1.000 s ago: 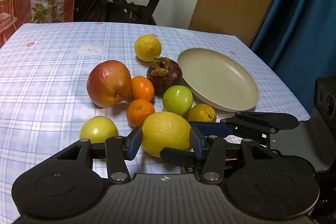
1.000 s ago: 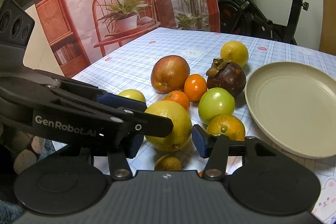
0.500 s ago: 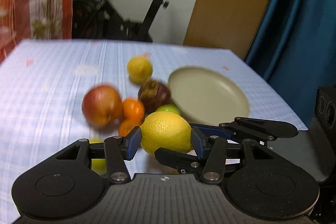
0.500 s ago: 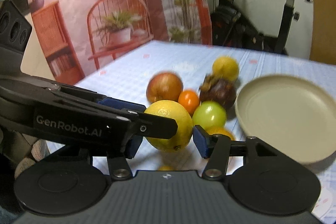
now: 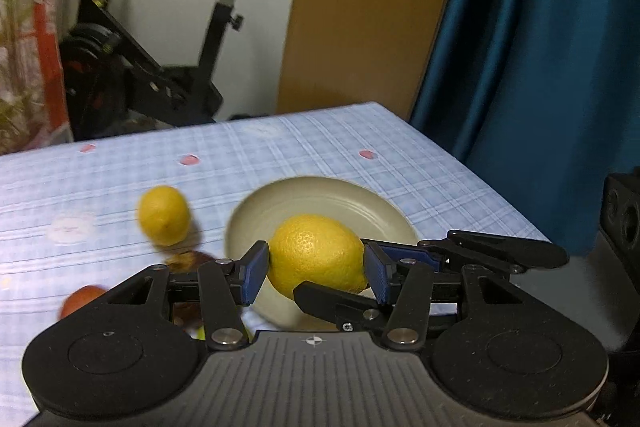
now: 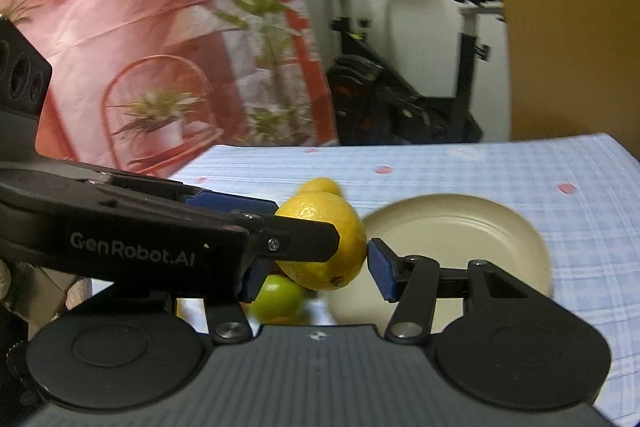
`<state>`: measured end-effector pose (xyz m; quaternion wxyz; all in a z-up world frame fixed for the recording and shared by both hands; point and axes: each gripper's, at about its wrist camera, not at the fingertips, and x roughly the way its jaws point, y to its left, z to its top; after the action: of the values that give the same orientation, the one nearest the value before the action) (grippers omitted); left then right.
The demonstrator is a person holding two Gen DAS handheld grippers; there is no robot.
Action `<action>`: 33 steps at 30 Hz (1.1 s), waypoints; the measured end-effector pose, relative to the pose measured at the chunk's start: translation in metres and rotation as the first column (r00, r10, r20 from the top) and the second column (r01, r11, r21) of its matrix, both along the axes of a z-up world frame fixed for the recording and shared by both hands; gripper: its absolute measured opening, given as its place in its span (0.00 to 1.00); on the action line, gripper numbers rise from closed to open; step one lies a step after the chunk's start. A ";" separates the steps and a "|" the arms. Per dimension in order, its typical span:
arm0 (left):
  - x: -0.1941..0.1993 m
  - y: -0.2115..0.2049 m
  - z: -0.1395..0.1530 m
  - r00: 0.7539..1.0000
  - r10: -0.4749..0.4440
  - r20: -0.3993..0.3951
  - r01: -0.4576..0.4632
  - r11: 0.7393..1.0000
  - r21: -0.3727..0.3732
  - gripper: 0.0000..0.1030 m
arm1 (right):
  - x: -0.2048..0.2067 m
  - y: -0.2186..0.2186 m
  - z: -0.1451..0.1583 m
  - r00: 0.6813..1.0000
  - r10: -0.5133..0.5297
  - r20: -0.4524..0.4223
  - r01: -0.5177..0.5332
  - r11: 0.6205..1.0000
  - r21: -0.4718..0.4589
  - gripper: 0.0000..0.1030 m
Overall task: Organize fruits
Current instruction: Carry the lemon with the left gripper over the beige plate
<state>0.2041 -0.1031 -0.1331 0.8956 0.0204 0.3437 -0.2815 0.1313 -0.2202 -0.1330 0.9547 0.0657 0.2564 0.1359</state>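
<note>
A large yellow lemon (image 5: pixel 316 257) is pinched between the blue pads of both grippers and held in the air over the near edge of a beige plate (image 5: pixel 344 203). My left gripper (image 5: pixel 316 267) is shut on it; the right gripper's fingers (image 5: pixel 404 257) cross in from the right. In the right wrist view my right gripper (image 6: pixel 316 269) is shut on the same lemon (image 6: pixel 324 251), with the left gripper's arm (image 6: pixel 160 223) in front. The plate (image 6: pixel 460 243) lies to the right. A second lemon (image 5: pixel 164 215) rests on the table left of the plate.
A green fruit (image 6: pixel 278 297) and a red apple (image 5: pixel 80 301) lie low near the grippers, with a dark mangosteen (image 5: pixel 188 261) partly hidden. The blue checked tablecloth (image 5: pixel 320 147) ends at a blue curtain (image 5: pixel 540 47). An exercise bike (image 5: pixel 160 59) stands behind the table.
Both grippers have lifted the large lemon off the table and carried it up and right toward the plate. The other fruits have dropped low in both views.
</note>
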 end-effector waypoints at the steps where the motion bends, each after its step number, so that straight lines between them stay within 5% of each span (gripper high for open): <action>1: 0.006 -0.005 -0.004 1.000 0.001 -0.016 -0.001 1.000 -0.001 0.54 | 0.003 -0.003 -0.003 1.000 -0.012 -0.005 0.012 1.000 -0.012 0.54; 19: 0.062 -0.010 -0.042 0.988 0.116 -0.099 -0.110 0.992 0.062 0.55 | 0.062 -0.005 -0.044 0.994 -0.020 -0.103 0.016 0.999 -0.046 0.54; 27: 0.065 -0.001 -0.039 0.984 0.159 -0.084 -0.157 0.987 0.034 0.55 | 0.071 0.000 -0.040 0.993 -0.017 -0.119 0.007 0.997 -0.081 0.54; 33: 0.039 0.021 -0.018 0.980 0.185 -0.069 -0.188 0.981 -0.048 0.55 | 0.043 -0.010 -0.027 0.993 -0.068 -0.097 0.066 0.998 -0.021 0.54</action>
<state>0.2435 -0.0825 -0.1512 0.9068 -0.0452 0.3650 -0.2060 0.1742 -0.2303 -0.1603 0.9456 0.0722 0.3018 0.0979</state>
